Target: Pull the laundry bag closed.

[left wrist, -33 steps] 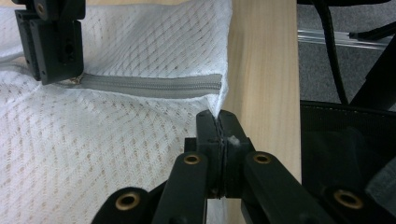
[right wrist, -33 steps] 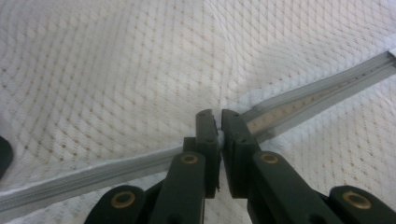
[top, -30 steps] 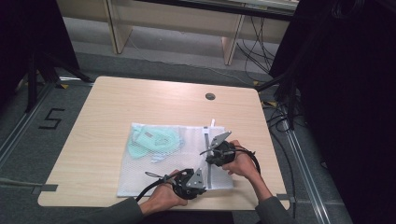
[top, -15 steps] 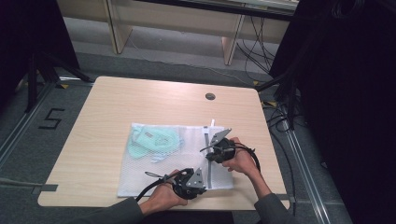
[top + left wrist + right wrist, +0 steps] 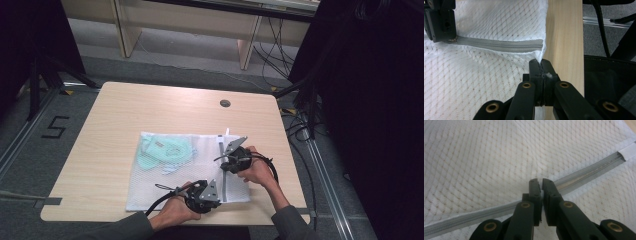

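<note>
High view: one mesh bag (image 5: 165, 182), two grippers (image 5: 202, 192) (image 5: 231, 159).

Occluded and unresolved details

Zipper slider hidden under the right gripper (image 5: 539, 181); pale green item (image 5: 165, 152) inside the mesh bag (image 5: 150, 185) too blurred to identify.

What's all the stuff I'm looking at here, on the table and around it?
Table: one, light wood, centre.
Mesh bag: one, white, flat on the table's near half.
Zipper: one, grey, along the bag's right side.
Garment: one, mint green, inside the bag.
Floor marking "5": one, black, left of the table.
Left claw: one, black, shut on the bag's near corner.
Right claw: one, black, shut at the zipper.
</note>
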The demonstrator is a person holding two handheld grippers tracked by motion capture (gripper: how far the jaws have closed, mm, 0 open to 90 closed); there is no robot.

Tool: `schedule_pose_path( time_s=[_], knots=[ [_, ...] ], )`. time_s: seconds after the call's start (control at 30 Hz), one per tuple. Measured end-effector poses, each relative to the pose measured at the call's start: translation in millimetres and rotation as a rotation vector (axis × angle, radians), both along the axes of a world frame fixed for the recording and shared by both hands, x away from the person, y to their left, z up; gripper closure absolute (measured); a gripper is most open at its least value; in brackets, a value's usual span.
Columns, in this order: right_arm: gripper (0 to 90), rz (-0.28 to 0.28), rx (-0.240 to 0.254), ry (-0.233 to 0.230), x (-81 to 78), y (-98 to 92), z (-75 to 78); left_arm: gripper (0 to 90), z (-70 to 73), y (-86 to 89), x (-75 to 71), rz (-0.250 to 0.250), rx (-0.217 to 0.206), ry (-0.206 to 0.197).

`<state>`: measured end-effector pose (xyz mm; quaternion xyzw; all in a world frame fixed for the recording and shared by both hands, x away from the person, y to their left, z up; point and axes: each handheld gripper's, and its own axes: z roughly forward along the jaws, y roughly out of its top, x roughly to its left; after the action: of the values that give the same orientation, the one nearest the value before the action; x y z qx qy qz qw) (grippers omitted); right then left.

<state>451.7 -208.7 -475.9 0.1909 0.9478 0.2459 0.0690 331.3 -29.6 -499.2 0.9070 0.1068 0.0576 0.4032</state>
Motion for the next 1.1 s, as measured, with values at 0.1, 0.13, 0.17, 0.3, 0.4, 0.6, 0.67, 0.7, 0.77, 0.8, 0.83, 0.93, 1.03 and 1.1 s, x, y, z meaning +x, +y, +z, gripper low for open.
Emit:
schedule_pose_path(
  time_s=[0.1, 0.13, 0.17, 0.3, 0.4, 0.6, 0.67, 0.7, 0.77, 0.8, 0.83, 0.93, 1.03, 1.1],
  knots=[
    [86.7, 0.013, 0.005, -0.019, 2.8, -0.2, -0.1, 88.8, 0.1, -0.2, 0.5, -0.005, 0.004, -0.014],
    [86.7, 0.014, 0.004, -0.021, 3.3, 0.0, 0.0, 88.8, -0.5, -0.3, -0.2, 0.003, 0.001, 0.000],
    [86.7, 0.016, 0.004, -0.021, 3.6, 0.2, -0.1, 88.9, -0.5, -0.2, -0.1, -0.001, 0.002, -0.003],
    [86.8, 0.002, 0.002, -0.025, 4.8, -0.6, 0.5, 88.8, 0.3, -0.6, -1.3, 0.001, -0.004, -0.005],
    [86.8, -0.011, 0.006, -0.023, 5.8, -1.4, 1.1, 88.8, 1.2, -0.3, -1.7, 0.001, -0.007, -0.001],
    [86.8, -0.022, 0.005, -0.026, 8.9, -1.8, 1.1, 88.9, 1.2, -0.9, -2.6, -0.006, -0.011, 0.001],
    [86.8, -0.015, 0.002, -0.040, 11.4, -2.6, 1.0, 88.9, 1.0, -1.4, -3.9, -0.009, -0.010, 0.011],
    [86.9, -0.032, 0.003, -0.029, 11.5, -3.0, 0.9, 88.8, 0.6, -1.9, -4.1, -0.012, -0.014, 0.011],
    [86.8, -0.031, -0.008, -0.030, 12.8, -3.7, 1.0, 88.9, 0.6, -2.4, -4.7, -0.014, -0.010, 0.012],
    [86.9, -0.035, -0.004, -0.018, 12.7, -3.4, 0.2, 88.8, 0.7, -2.3, -4.7, -0.012, -0.011, 0.013],
    [86.9, -0.040, -0.008, -0.021, 12.6, -2.9, -0.4, 88.8, 1.4, -1.9, -3.9, -0.020, -0.009, 0.007],
    [86.8, -0.014, -0.008, -0.031, 15.2, -2.3, -1.1, 88.8, 1.6, -2.0, -4.7, -0.009, -0.017, 0.014],
    [86.9, -0.042, -0.009, -0.024, 16.0, -2.7, -0.7, 88.8, 1.7, -2.3, -5.1, -0.010, -0.017, 0.014],
    [86.9, -0.046, -0.011, -0.027, 17.0, -2.8, -0.9, 88.8, 1.4, -2.5, -5.5, -0.010, -0.016, 0.016]
  ],
)
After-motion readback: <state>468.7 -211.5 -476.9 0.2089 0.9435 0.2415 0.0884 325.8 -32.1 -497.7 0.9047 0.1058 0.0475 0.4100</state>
